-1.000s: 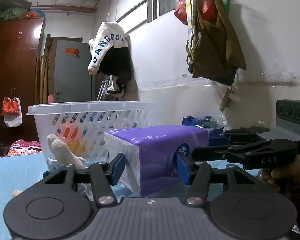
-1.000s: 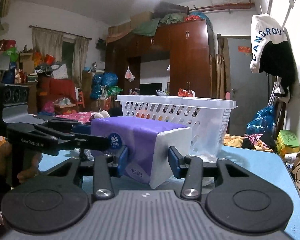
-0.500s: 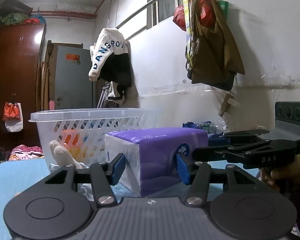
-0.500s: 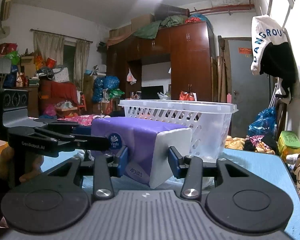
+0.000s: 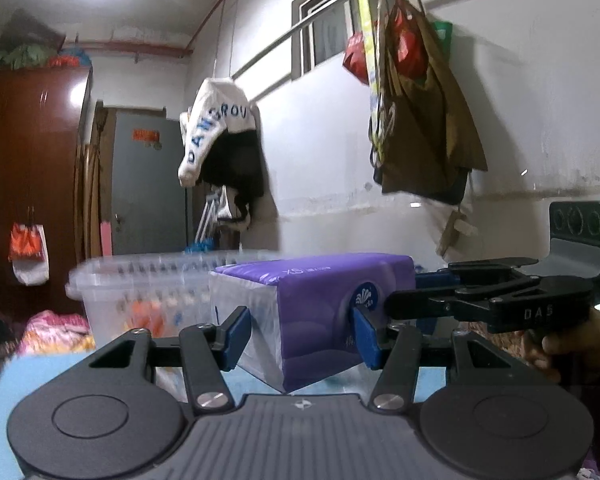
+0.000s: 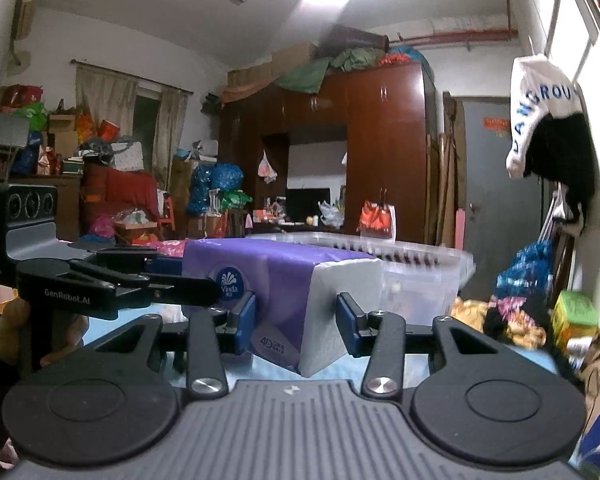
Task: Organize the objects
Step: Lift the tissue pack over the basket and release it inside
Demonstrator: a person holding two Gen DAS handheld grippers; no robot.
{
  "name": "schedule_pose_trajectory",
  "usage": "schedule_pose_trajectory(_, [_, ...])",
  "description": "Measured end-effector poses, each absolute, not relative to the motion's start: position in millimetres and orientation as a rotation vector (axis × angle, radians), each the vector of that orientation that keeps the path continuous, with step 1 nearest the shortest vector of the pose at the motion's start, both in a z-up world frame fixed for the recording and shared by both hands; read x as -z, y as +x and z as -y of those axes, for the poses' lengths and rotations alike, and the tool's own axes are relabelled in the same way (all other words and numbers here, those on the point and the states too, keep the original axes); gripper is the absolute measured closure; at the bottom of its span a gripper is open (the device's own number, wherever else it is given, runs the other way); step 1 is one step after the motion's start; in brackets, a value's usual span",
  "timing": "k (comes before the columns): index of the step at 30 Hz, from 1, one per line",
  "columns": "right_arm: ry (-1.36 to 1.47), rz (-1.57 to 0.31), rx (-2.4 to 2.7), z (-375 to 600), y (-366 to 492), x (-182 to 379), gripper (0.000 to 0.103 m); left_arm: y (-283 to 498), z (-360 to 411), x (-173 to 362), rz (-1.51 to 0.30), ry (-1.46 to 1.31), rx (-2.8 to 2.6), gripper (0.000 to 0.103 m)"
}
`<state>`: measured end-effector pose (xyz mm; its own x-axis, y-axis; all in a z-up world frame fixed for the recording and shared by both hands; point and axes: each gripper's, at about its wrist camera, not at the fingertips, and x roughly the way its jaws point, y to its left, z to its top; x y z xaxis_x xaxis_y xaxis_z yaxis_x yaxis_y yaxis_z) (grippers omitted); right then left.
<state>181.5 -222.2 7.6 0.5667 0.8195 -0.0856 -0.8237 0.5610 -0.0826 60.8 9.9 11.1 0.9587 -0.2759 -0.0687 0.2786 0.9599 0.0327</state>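
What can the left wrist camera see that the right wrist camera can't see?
Only the left wrist view shows the brown bag hanging on the wall below a window. Only the right wrist view shows the curtains and the green box at the right. Both show the purple tissue pack clamped between the left gripper and right gripper, the white basket behind it, and the white cap hanging up.

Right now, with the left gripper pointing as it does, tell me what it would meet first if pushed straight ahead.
The left gripper already holds the purple tissue pack between its pads. Straight ahead, the pack would probably meet the white plastic basket first, though depth is unclear.
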Motion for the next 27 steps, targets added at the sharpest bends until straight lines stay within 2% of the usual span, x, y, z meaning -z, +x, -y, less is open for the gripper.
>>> schedule_pose_trajectory(6, [-0.135, -0.063, -0.963, 201.9, 214.6, -50.3, 0.056, 89.5, -21.5, -66.2, -0.063, 0.049, 0.265, 0.045])
schedule_pose_trajectory(12, [-0.109, -0.169, -0.942, 180.6, 265.6, -66.0, 0.056, 147.3, -41.9, -100.1, -0.127, 0.017, 0.250, 0.045])
schedule_pose_trajectory(20, [-0.131, -0.333, -0.894, 141.5, 315.6, -40.4, 0.056, 229.3, -68.0, -89.5, -0.286, -0.053, 0.200, 0.042])
schedule_pose_trajectory(27, [-0.113, -0.367, -0.861, 132.9, 328.9, -29.9, 0.056, 261.1, -74.7, -79.5, -0.348, -0.065, 0.115, 0.037])
